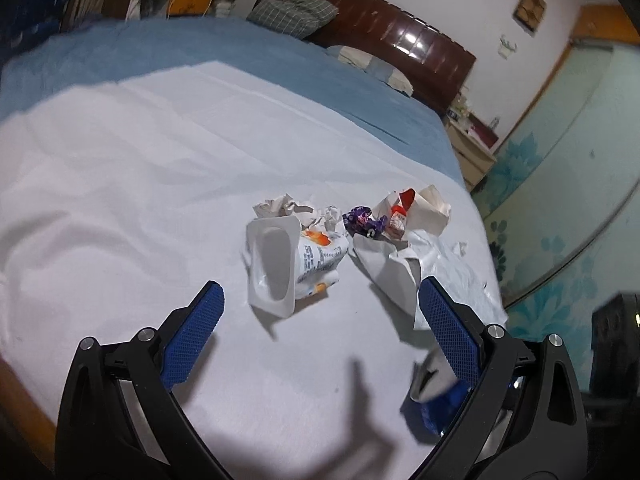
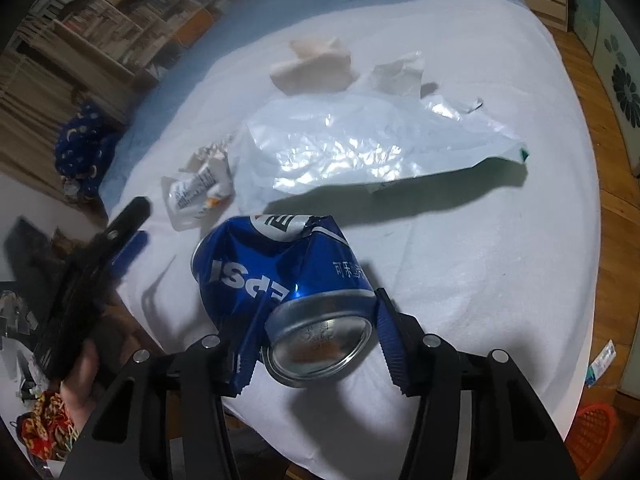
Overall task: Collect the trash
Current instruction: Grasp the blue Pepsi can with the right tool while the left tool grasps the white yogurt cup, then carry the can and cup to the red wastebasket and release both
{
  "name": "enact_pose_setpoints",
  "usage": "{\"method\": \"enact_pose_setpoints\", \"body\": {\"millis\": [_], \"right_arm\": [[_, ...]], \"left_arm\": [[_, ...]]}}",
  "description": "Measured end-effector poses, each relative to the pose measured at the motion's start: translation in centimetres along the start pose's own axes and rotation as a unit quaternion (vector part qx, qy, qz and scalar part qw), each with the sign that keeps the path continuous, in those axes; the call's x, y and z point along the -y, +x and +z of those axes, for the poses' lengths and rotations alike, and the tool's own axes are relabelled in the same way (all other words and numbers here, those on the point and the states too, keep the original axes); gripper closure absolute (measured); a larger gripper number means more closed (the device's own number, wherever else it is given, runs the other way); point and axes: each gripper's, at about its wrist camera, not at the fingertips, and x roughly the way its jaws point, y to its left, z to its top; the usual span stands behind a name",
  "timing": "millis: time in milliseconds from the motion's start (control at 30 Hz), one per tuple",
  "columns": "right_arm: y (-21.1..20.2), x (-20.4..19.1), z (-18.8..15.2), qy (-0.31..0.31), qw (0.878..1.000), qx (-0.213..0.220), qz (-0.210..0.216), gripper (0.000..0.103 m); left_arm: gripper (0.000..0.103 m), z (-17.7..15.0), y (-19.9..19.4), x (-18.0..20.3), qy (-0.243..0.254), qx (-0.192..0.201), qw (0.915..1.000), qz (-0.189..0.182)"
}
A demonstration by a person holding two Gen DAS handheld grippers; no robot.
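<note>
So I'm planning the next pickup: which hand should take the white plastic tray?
Left. The left tool is open and empty, with the white plastic tray just ahead between its fingers. The right tool is shut on the crushed Pepsi can.

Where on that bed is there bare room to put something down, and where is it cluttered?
The white sheet is bare between the blue blanket and the yogurt cup, beside the open left hand-held gripper. The crowded part runs from the cup through crumpled paper to the plastic bag. The right hand-held gripper grips a crushed Pepsi can.
</note>
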Motion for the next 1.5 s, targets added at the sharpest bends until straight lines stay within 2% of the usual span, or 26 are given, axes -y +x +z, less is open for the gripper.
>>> {"method": "enact_pose_setpoints", "body": {"millis": [167, 333, 400, 467, 533, 567, 667, 800, 933, 1100, 1167, 1267, 1333, 1433, 1467, 1500], "right_arm": [[-2.4, 0.2, -0.6, -0.002, 0.999, 0.036, 0.012, 0.051], [-3.6, 0.5, -1.0, -0.004, 0.999, 0.043, 0.017, 0.050], [-4.1, 0.8, -1.2, -0.004, 0.999, 0.043, 0.017, 0.050], [-4.1, 0.8, -1.2, -0.006, 0.999, 0.043, 0.017, 0.050], [-4.1, 0.9, -1.4, -0.005, 0.999, 0.042, 0.019, 0.050], [-4.1, 0.9, -1.4, -0.004, 0.999, 0.043, 0.019, 0.050], [-4.0, 1.0, -1.5, -0.003, 0.999, 0.044, 0.020, 0.050], [-4.3, 1.0, -1.6, -0.001, 0.998, 0.056, 0.026, 0.050], [-5.3, 1.1, -1.9, -0.001, 0.997, 0.073, 0.037, 0.050], [-9.9, 1.9, -3.8, 0.000, 0.991, 0.113, 0.066, 0.050], [-13.4, 2.8, -4.9, -0.002, 0.988, 0.131, 0.082, 0.050], [-19.2, 4.4, -6.2, -0.013, 0.982, 0.168, 0.081, 0.050], [-24.6, 6.9, -7.6, -0.020, 0.977, 0.202, 0.065, 0.050], [-30.4, 11.3, -9.7, -0.012, 0.973, 0.227, 0.034, 0.050], [-32.3, 13.3, -10.6, -0.002, 0.972, 0.234, 0.021, 0.050], [-34.0, 15.6, -11.7, 0.008, 0.972, 0.234, 0.002, 0.050]], "left_arm": [[0.006, 0.3, 1.6, -0.6, -0.026, -0.009, 0.9996, -0.010], [0.009, 0.5, 3.2, -1.2, -0.048, -0.027, 0.9985, -0.010], [0.029, 0.5, 3.8, -1.3, -0.049, -0.031, 0.9983, -0.004], [0.071, 0.4, 4.8, -1.6, -0.050, -0.049, 0.9975, 0.010], [0.079, 0.3, 5.1, -2.1, -0.055, -0.046, 0.9973, 0.018], [0.087, 0.4, 5.0, -2.4, -0.063, -0.043, 0.9970, 0.011], [0.089, 0.3, 4.9, -2.5, -0.072, -0.037, 0.9967, 0.002], [0.094, 0.2, 3.5, -2.5, -0.076, -0.012, 0.9970, -0.005], [0.094, -0.3, 0.9, -1.4, -0.055, -0.004, 0.9984, -0.014], [0.094, -2.0, -5.2, 1.4, -0.015, 0.027, 0.9992, -0.025], [0.094, -2.4, -7.8, 3.1, -0.004, 0.044, 0.9986, -0.031], [0.094, -2.7, -11.8, 7.5, 0.035, 0.073, 0.9953, -0.053], [0.094, -3.0, -14.1, 12.1, 0.072, 0.085, 0.9904, -0.082], [0.094, -4.2, -15.6, 19.1, 0.126, 0.076, 0.9811, -0.126], [0.094, -4.7, -15.5, 21.0, 0.139, 0.066, 0.9781, -0.141], [0.094, -5.8, -15.1, 24.5, 0.161, 0.047, 0.9716, -0.167]]}}
